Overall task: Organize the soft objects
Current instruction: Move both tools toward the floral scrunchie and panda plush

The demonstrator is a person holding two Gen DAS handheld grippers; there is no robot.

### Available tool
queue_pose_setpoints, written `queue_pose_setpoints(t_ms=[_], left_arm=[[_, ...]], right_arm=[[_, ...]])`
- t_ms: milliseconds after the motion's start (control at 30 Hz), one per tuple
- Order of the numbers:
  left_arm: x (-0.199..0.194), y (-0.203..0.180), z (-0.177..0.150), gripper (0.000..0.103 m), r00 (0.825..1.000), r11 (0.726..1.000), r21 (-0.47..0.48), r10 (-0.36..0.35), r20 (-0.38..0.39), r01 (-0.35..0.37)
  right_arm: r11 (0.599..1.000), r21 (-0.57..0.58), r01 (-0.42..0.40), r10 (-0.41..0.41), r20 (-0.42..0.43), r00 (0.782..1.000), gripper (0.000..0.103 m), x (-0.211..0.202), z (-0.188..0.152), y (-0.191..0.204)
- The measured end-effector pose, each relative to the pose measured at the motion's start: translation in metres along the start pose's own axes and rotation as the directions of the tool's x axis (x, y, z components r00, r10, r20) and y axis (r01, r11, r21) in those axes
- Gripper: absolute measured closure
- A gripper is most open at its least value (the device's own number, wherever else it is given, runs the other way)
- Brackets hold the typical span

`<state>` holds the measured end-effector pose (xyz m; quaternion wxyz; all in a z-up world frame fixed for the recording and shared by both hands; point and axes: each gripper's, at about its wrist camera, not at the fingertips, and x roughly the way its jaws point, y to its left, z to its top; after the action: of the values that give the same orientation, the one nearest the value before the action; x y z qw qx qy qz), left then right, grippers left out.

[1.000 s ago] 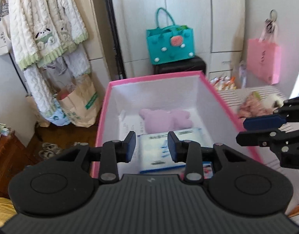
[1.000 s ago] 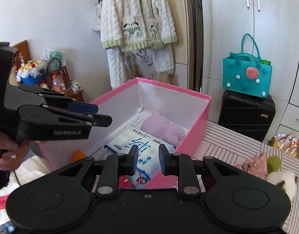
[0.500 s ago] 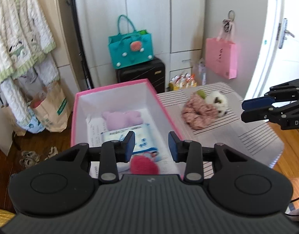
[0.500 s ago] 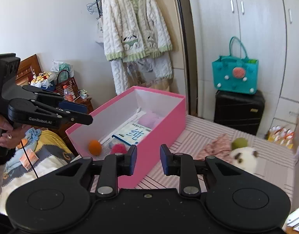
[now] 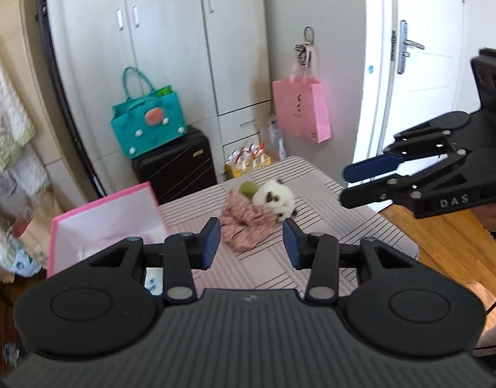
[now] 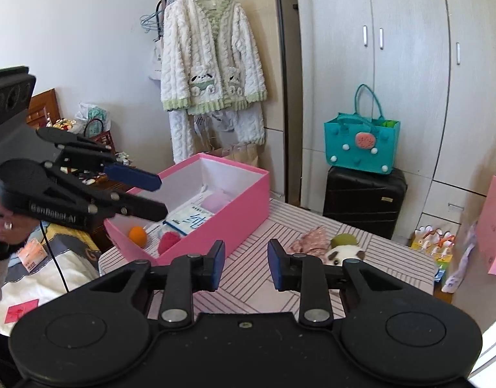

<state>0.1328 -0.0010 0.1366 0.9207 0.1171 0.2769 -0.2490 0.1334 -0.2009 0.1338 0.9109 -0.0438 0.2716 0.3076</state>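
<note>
Left gripper (image 5: 251,242): held above the striped table (image 5: 328,194), its blue-padded jaws apart with nothing between them; they had just been opening wider.
Right gripper (image 6: 244,266): also empty, its jaws parted by a narrower gap and likewise just opening; in the left wrist view it came in from 3 o'clock, carried in a person's hand.
Pink box (image 6: 238,207): stood open on the table at about 10 o'clock from the right gripper, its white inside in plain sight.
Box contents: an orange pompom (image 6: 137,235) and a red pompom (image 6: 169,241) lay at the near end, a blue-and-white packet (image 6: 191,218) in the middle, and a lilac plush (image 6: 215,201) toward the far end.
Soft objects still out: a crumpled pink floral cloth (image 5: 246,218), a green ball (image 5: 247,188) and a black-and-white panda plush (image 5: 275,199) sat bunched together on the table, at 12 o'clock from the left gripper and outside the box.
Contact among them: the ball touched the cloth's far edge and the panda's side; the panda lay at about 2 o'clock from the cloth.
Backdrop: a teal tote bag (image 6: 361,144) rested on a black suitcase (image 6: 364,202) before white wardrobes, a pink paper bag (image 5: 301,110) hung on the cupboard side, and a white knitted cardigan (image 6: 209,55) hung on a rail.
Picture quality: the left wrist view was slightly smeared.
</note>
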Motion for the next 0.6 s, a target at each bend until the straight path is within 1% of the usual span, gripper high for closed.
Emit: queue_pose_setpoints(t_ms=[100,200,333,433,500,567,600], left_arm=[[0.013,-0.011,-0.003,0.061,1.0,1.0,-0.026,-0.002,0.016,0.002],[0.022,-0.026,-0.009,0.061,0.998,0.999,-0.037,-0.027,0.063,0.03],[0.041,-0.033,-0.015,0.058,0.996,0.997,-0.076,-0.02,0.082,0.026],[0.063,-0.035,-0.016,0.057,0.998,0.994,-0.11,-0.021,0.062,0.028],[0.079,-0.034,-0.016,0.057,0.999,0.99,-0.136,-0.04,0.034,0.044],[0.097,-0.03,-0.012,0.057,0.997,0.982,-0.176,-0.075,0.006,0.075],[0.106,-0.028,-0.011,0.057,0.997,0.979,-0.188,-0.077,-0.001,0.076]], right_arm=[[1.0,0.031,0.001,-0.001,0.007,1.0,0.067,-0.001,-0.002,-0.014],[0.996,0.092,-0.011,0.012,-0.003,1.0,0.066,0.003,-0.006,-0.031],[0.992,0.129,-0.005,0.008,-0.025,1.0,0.063,0.013,-0.012,-0.049],[0.989,0.149,0.01,-0.004,-0.037,0.999,0.062,0.02,-0.017,-0.062],[0.987,0.162,0.016,-0.009,-0.042,0.999,0.061,0.025,-0.019,-0.072],[0.983,0.185,0.012,-0.004,-0.047,0.999,0.061,0.029,-0.02,-0.08],[0.981,0.195,0.005,0.005,-0.047,0.999,0.061,0.031,-0.02,-0.083]])
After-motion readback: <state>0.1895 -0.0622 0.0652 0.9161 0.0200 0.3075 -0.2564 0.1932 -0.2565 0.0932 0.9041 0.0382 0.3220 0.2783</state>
